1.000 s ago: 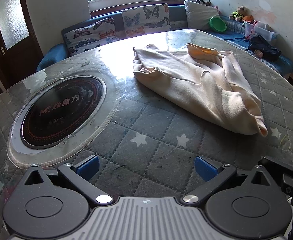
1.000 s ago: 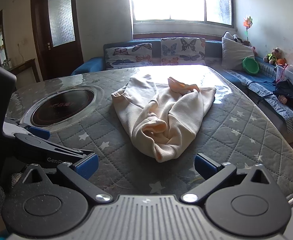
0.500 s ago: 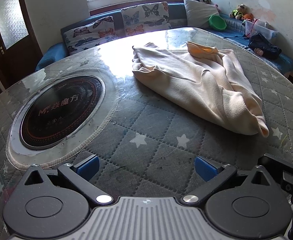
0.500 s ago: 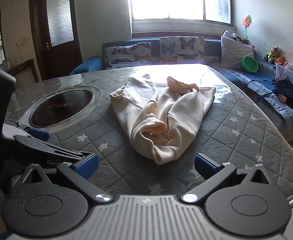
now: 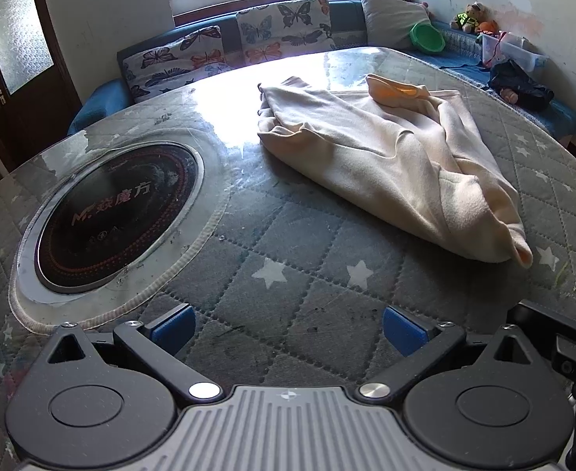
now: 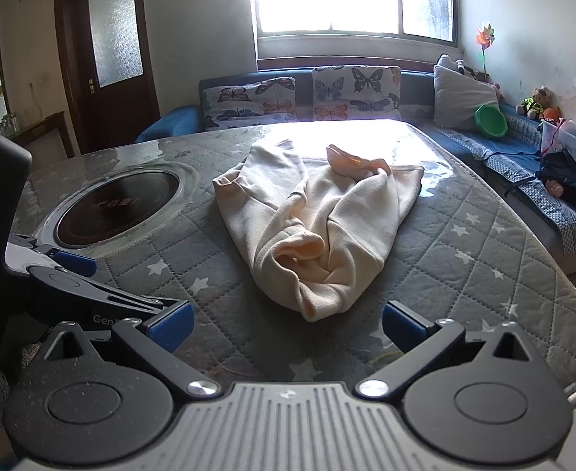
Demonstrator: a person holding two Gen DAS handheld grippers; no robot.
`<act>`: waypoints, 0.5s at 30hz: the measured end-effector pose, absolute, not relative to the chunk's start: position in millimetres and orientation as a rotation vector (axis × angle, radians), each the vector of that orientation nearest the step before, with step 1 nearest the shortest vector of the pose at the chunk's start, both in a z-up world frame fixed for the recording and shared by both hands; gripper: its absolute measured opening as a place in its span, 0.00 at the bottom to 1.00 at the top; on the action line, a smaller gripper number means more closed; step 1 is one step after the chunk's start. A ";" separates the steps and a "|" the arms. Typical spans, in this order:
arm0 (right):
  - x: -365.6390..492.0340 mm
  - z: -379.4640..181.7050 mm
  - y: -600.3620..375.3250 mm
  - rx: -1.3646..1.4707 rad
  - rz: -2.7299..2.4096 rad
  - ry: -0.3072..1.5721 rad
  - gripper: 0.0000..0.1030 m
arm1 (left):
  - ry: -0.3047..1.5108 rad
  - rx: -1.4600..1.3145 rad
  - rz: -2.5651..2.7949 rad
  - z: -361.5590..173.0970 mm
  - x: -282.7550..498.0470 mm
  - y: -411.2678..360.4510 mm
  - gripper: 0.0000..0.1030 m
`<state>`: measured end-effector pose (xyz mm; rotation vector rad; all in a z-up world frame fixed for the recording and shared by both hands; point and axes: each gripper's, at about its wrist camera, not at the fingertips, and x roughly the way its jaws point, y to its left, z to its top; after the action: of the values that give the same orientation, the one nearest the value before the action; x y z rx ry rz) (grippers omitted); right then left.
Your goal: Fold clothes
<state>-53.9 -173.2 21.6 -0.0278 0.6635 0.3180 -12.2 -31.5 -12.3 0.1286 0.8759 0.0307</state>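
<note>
A cream garment (image 5: 386, 157) (image 6: 319, 219) with an orange lining lies crumpled in a loose bundle on the quilted grey star-patterned table cover (image 5: 299, 259). My left gripper (image 5: 288, 331) hovers open near the table's front, left of the garment, its blue pads holding nothing. My right gripper (image 6: 286, 325) is open too, just short of the garment's near end, which points between its fingers. The left gripper's body (image 6: 72, 286) shows at the left of the right wrist view.
A round black induction hob (image 5: 119, 212) (image 6: 119, 208) is set into the table, left of the garment. A blue sofa with butterfly cushions (image 6: 307, 98) runs behind and along the right, holding a green bowl (image 6: 490, 119), toys and a dark bag.
Both views have crept slightly closer to the garment. The garment itself lies as before and both grippers stay open.
</note>
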 end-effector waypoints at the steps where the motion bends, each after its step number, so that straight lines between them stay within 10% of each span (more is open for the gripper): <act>1: -53.7 21.5 -173.2 -0.028 0.318 0.665 1.00 | 0.877 0.129 0.030 -12.6 -11.9 -31.5 1.00; 15: -49.7 19.2 -173.6 -0.025 0.308 0.677 1.00 | 0.891 0.137 0.028 -14.6 -7.0 -33.4 1.00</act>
<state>-49.7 -173.6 19.2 -0.0250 0.6774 0.3080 -7.0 -33.4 -14.6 0.1368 0.8910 0.0279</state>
